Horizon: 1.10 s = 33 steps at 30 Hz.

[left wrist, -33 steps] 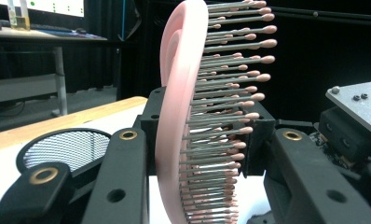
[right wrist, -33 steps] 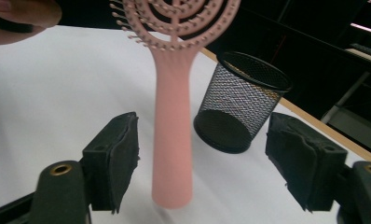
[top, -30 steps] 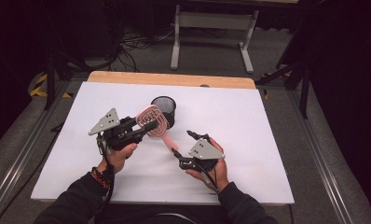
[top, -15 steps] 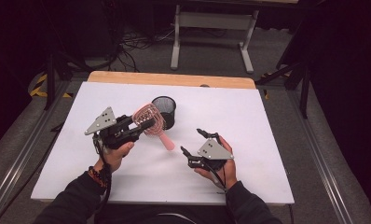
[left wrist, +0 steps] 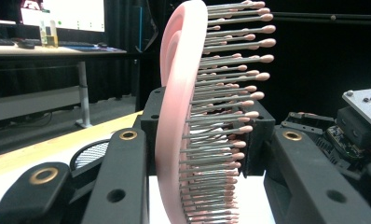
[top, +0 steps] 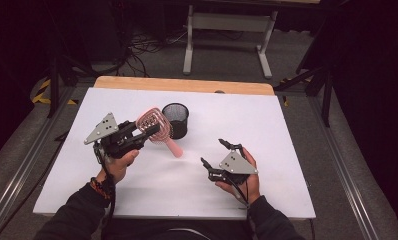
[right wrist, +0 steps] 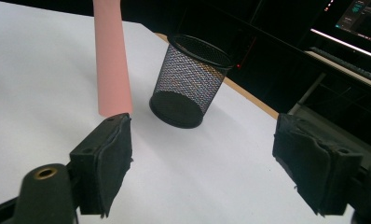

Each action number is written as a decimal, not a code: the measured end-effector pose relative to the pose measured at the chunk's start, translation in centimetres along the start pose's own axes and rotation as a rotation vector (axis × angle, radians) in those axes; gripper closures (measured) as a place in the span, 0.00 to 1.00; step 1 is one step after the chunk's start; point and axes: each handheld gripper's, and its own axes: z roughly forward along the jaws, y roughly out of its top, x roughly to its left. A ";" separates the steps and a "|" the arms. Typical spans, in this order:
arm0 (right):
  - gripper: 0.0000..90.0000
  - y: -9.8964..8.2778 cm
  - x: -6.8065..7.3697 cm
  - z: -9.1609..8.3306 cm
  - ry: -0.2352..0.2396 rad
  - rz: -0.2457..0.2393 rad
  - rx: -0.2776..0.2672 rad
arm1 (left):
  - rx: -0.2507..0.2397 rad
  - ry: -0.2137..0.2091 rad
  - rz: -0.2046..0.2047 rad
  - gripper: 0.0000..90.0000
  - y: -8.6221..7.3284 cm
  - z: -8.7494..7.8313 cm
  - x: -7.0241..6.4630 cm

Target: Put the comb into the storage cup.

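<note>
A pink hairbrush [top: 154, 127] is held by its head above the white table, its handle slanting down to the right. My left gripper [top: 146, 134] is shut on it. In the left gripper view the brush head [left wrist: 174, 140] stands upright between the jaws with its bristles pointing right. A black mesh cup [top: 176, 120] stands upright just behind the brush. My right gripper [top: 213, 151] hovers to the right of the handle's end. It is open, its jaws have just been opening a little further, and nothing is between them. From the right gripper [right wrist: 211, 163] the handle [right wrist: 110, 60] and cup [right wrist: 190, 88] lie ahead.
The white table top [top: 267, 130] ends in a wooden strip [top: 187, 85] at the far edge. Beyond it stand a metal frame [top: 227, 30] and cables on the floor. The right gripper's body [left wrist: 360, 121] shows at the right of the left gripper view.
My right gripper has drawn away from the end of the brush handle, to the right. The left gripper keeps the brush, with the handle end now free.
</note>
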 end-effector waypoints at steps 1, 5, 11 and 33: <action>0.22 -0.1 -0.1 -0.1 0.001 0.006 -0.003 | -0.002 0.001 0.002 0.70 0.0 0.0 0.0; 0.21 -0.4 -0.2 -0.6 -0.009 0.005 -0.020 | -0.004 0.007 -0.001 0.70 0.2 -0.2 0.2; 0.20 -1.3 -0.7 -1.2 -0.019 0.020 -0.011 | 0.007 0.010 0.015 0.70 0.4 -0.3 0.2; 0.04 -3.0 -1.9 -2.7 -0.033 0.088 -0.006 | 0.003 0.027 0.060 0.70 1.7 -0.3 0.6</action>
